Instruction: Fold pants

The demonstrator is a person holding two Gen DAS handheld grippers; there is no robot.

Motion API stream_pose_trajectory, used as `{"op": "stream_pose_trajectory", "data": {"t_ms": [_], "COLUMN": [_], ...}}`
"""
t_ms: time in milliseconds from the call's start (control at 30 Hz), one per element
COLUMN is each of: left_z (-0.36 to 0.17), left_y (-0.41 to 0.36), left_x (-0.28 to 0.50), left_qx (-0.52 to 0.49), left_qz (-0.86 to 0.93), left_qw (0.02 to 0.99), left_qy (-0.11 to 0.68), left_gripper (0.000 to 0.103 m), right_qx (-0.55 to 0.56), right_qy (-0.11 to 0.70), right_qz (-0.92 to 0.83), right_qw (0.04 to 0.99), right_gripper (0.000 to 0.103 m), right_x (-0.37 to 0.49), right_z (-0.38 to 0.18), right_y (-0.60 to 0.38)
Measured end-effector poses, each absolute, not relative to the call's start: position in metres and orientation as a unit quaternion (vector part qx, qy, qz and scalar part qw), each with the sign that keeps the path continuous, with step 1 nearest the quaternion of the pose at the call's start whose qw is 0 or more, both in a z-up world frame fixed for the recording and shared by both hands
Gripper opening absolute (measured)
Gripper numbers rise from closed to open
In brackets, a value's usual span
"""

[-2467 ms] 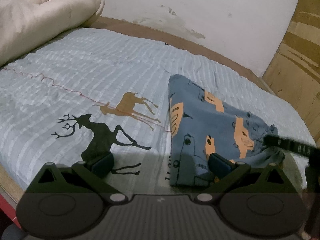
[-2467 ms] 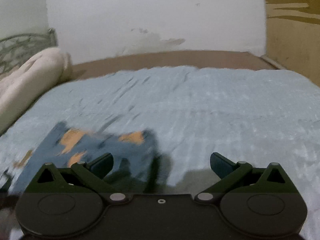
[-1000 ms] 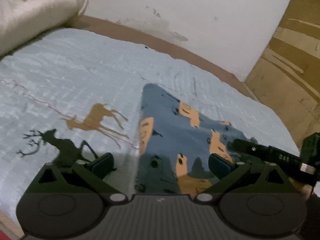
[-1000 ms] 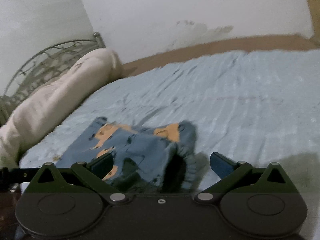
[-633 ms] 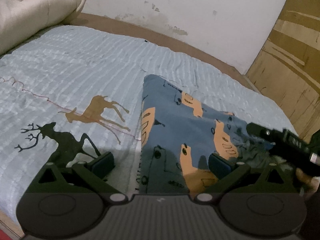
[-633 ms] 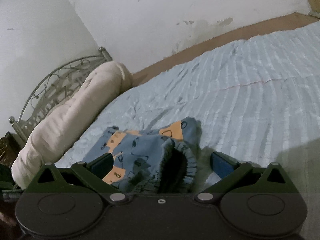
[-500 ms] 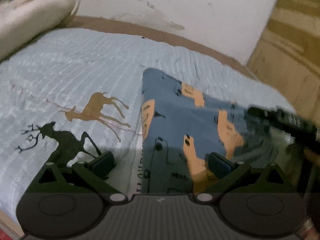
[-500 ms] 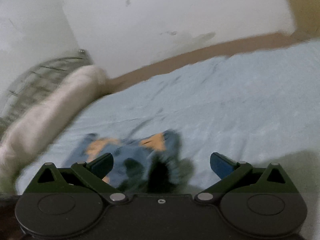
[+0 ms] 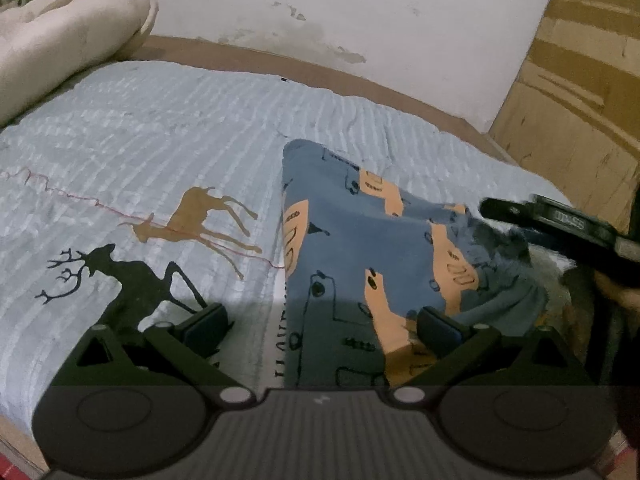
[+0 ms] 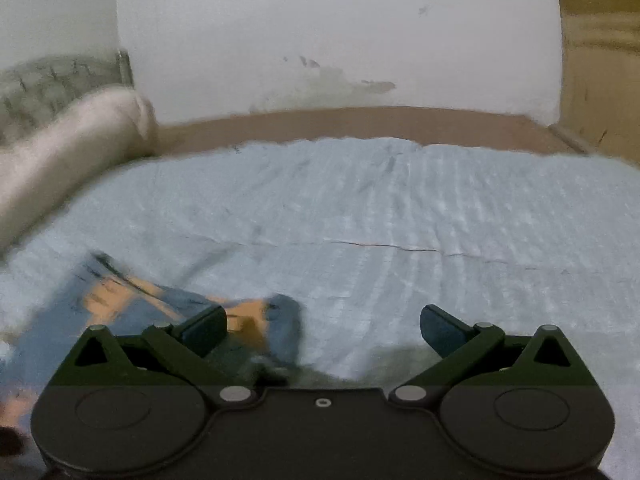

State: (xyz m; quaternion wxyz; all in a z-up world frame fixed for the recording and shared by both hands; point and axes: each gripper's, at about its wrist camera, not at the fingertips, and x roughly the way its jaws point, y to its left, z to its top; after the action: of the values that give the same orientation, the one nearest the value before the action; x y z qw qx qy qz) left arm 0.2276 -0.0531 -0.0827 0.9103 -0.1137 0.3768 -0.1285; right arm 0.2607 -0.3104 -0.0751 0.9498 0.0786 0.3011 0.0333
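The pants [image 9: 360, 248], blue with orange car prints, lie folded on the pale blue bedspread [image 9: 160, 140]. My left gripper [image 9: 322, 326] is open, low over their near edge, its right finger over the cloth and its left finger over the bedspread. The right gripper's black body [image 9: 560, 224] shows at the right edge of the left wrist view, by the bunched waistband. In the right wrist view the right gripper [image 10: 323, 326] is open with nothing between its fingers; the pants [image 10: 132, 312] are blurred at lower left, partly behind the left finger.
A rolled cream blanket [image 9: 60, 40] lies at the bed's far left, by a metal headboard [image 10: 48, 80]. A brown bed frame [image 9: 320, 68] runs under the white wall. A wooden panel [image 9: 580, 80] stands at the right. Deer prints [image 9: 168, 240] mark the bedspread.
The right wrist view has swung from facing the blanket and the pants' waistband round towards the open bedspread, with the pants sliding to its lower left. My left gripper stays almost in place.
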Motion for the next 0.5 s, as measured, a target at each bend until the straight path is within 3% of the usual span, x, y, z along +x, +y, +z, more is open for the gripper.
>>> {"op": "stream_pose_trajectory", "data": {"t_ms": [200, 500], "left_z": [-0.079, -0.078], "left_y": [-0.049, -0.059], "left_x": [0.229, 0.230], "left_qx": [-0.152, -0.144], "left_qz": [-0.123, -0.129], "left_qw": [0.909, 0.910], "left_qy": [0.367, 0.366], "left_gripper": [0.102, 0.102], "right_qx": [0.221, 0.255], "right_qy": [0.305, 0.310], "right_qz": [0.172, 0.192], "right_qw": [0.910, 0.895], "right_gripper": [0.102, 0.102], "right_x": [0.232, 0.231], "right_z": [-0.082, -0.104], "right_y": [-0.330, -0.334]}}
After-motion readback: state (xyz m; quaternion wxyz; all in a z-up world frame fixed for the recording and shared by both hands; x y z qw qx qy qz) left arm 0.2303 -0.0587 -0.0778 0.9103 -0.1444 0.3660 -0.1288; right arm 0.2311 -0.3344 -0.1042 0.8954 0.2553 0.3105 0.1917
